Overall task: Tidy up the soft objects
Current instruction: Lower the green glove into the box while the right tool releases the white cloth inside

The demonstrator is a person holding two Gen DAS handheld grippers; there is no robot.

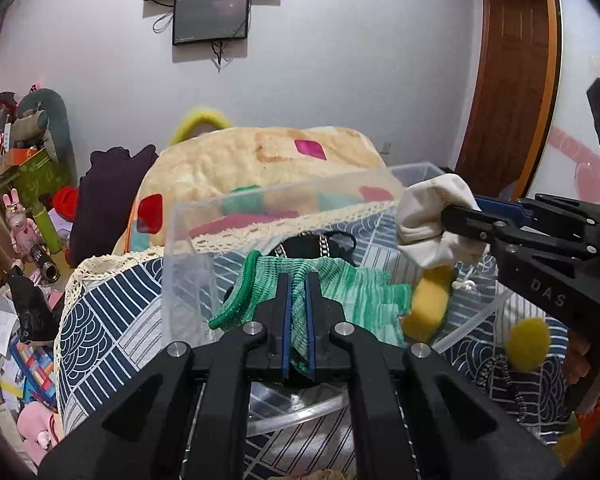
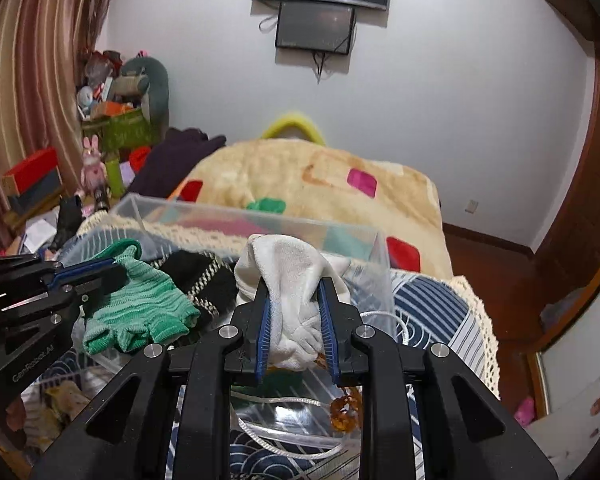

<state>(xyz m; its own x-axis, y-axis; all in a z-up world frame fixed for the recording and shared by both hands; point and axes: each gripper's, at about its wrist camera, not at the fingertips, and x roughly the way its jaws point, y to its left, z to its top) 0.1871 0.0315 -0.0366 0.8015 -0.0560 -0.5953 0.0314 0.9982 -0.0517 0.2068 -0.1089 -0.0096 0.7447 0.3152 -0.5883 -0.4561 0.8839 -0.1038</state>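
My left gripper point(image 1: 299, 280) is shut on a green knitted glove point(image 1: 340, 292) and holds it over a clear plastic box point(image 1: 188, 248). It also shows in the right wrist view point(image 2: 112, 270), with the glove point(image 2: 140, 312) hanging from it. My right gripper point(image 2: 294, 284) is shut on a white sock point(image 2: 288, 276) above the same box point(image 2: 380, 248). From the left wrist view the right gripper point(image 1: 446, 216) holds the white sock point(image 1: 428, 216) at the box's right side. A black patterned cloth point(image 2: 204, 276) and a yellow soft piece point(image 1: 428, 304) lie inside the box.
The box stands on a blue patterned cloth with a lace edge point(image 1: 112, 300). A big cream plush blanket point(image 1: 260, 156) lies behind it. A yellow pompom point(image 1: 528, 344) and a white cord point(image 2: 280, 400) lie near the box. Cluttered toys and boxes point(image 1: 24, 184) fill the left.
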